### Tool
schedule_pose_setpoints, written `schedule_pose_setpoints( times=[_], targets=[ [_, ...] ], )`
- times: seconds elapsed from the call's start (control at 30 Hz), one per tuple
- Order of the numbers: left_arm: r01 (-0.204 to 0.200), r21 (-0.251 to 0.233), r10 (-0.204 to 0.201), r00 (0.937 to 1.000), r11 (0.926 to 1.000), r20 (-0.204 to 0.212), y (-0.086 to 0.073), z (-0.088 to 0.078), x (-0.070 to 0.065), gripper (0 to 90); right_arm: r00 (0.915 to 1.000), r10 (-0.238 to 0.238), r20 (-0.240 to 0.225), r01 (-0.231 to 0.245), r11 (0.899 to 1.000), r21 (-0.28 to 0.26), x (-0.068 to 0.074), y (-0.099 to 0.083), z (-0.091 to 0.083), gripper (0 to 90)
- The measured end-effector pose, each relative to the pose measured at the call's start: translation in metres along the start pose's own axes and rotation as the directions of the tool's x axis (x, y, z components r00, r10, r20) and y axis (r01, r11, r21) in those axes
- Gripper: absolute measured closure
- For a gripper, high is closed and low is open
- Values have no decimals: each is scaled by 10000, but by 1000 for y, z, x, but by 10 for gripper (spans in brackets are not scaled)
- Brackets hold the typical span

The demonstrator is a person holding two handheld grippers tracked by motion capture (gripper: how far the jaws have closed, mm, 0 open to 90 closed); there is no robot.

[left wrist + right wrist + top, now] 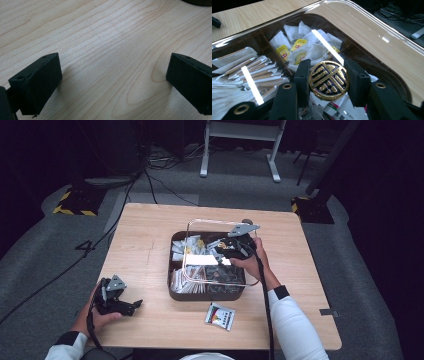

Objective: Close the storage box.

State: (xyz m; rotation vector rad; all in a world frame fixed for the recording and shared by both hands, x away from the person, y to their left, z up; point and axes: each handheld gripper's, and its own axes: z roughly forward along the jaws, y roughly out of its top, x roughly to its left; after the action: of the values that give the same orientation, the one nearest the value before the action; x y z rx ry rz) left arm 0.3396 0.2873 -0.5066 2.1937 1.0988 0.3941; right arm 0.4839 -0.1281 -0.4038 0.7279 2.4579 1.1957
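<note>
Between the jaws of the right gripper [329, 81], low in the middle of the right gripper view, sits the round gold-and-black knob [329, 80] of a clear lid [372, 32]; both pads press its edges, so the gripper is clamped on it. In the high view that gripper [231, 247] holds the lid [192, 227] over the dark box [205, 294] at the centre of the frame, shifted toward the upper right rather than seated square. My judgement: the lid is in hand but not settled, so it remains to be set on or carried clear. Under it lie white and yellow tea bags [298, 45] and paper-wrapped sticks [249, 70]. A loose sachet [220, 315] lies on the table [145, 240] just below the box. At lower left the left gripper [134, 304] rests with jaws wide apart and nothing between them. Nothing blocks the lid.
</note>
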Motion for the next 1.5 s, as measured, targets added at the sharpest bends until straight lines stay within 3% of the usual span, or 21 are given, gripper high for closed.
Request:
schedule_pose_setpoints(
  times=[1.03, 1.5],
  targets=[
    [-4, -3, 4, 10000, 10000, -6, 0, 0, 0, 5, 9955, -314, -890, 370, 9973, 628, 32, 3, 49, 596],
    [-6, -4, 6, 10000, 10000, -7, 0, 0, 0, 5, 9962, -204, -847, 259, 9976, 635, 28, -1, 52, 596]
  ],
)
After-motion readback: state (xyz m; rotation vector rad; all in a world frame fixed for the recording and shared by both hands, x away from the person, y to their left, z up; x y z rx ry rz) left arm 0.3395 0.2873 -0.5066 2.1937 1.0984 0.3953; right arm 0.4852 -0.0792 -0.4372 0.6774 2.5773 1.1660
